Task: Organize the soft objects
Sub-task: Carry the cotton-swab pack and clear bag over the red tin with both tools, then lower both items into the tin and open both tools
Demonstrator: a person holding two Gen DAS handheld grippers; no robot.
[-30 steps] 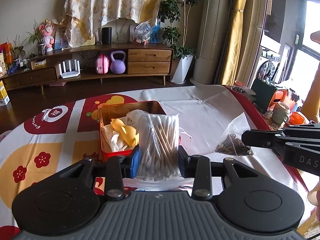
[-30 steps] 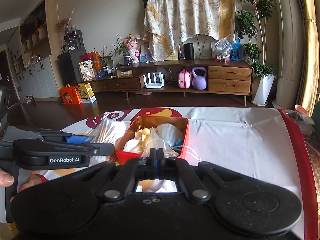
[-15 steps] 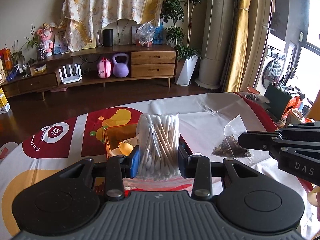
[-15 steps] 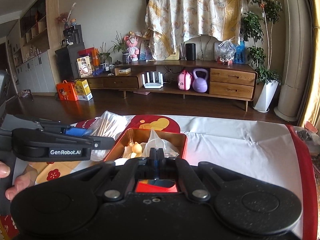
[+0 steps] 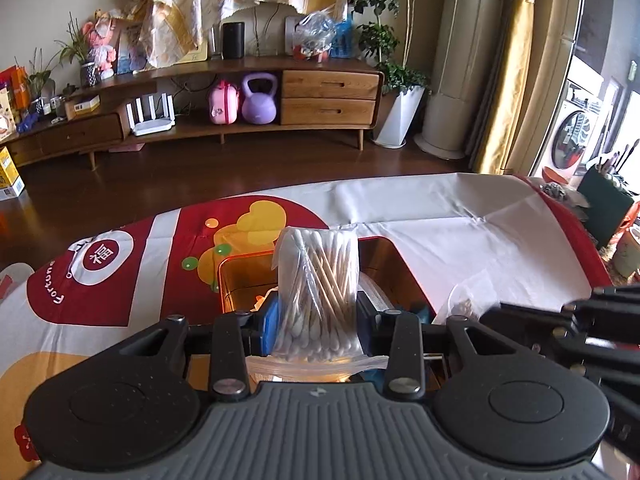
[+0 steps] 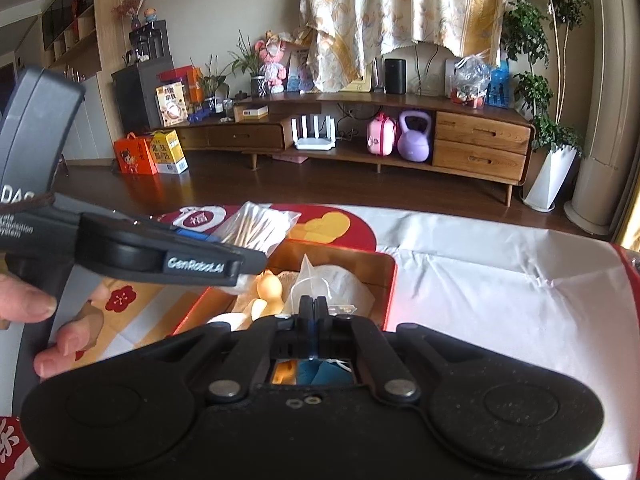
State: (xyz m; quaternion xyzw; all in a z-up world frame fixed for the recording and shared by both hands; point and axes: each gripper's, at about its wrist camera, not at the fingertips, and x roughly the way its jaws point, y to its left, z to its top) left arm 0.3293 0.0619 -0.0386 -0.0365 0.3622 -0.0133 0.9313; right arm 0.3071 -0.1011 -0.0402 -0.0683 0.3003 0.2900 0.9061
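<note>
While the left gripper [image 5: 316, 316] carries a clear plastic bag of wooden cotton swabs [image 5: 318, 288], its blue-padded fingers [image 5: 271, 320] stand partly open and press on the bag's two sides, holding it upright above the near end of the red rectangular metal tin [image 6: 384, 276]. That tin sits on the worktop, on a red, white and yellow printed cloth [image 5: 120, 288], and already contains a small yellow soft toy [image 6: 269, 286], a pale towel and a crumpled clear sachet [image 6: 340, 284]. To the right, the right gripper [image 6: 313, 307] has its fingers fully closed; a thin white string seems to run from them to the sachet, though I cannot tell whether it is truly pinched. Further right, a small clear bag of dark dried bits [image 5: 468, 300] lies on the cloth beside the tin. Judging by this, the swab bag is being delivered to the tin; next it needs lowering into a free spot and releasing.
</note>
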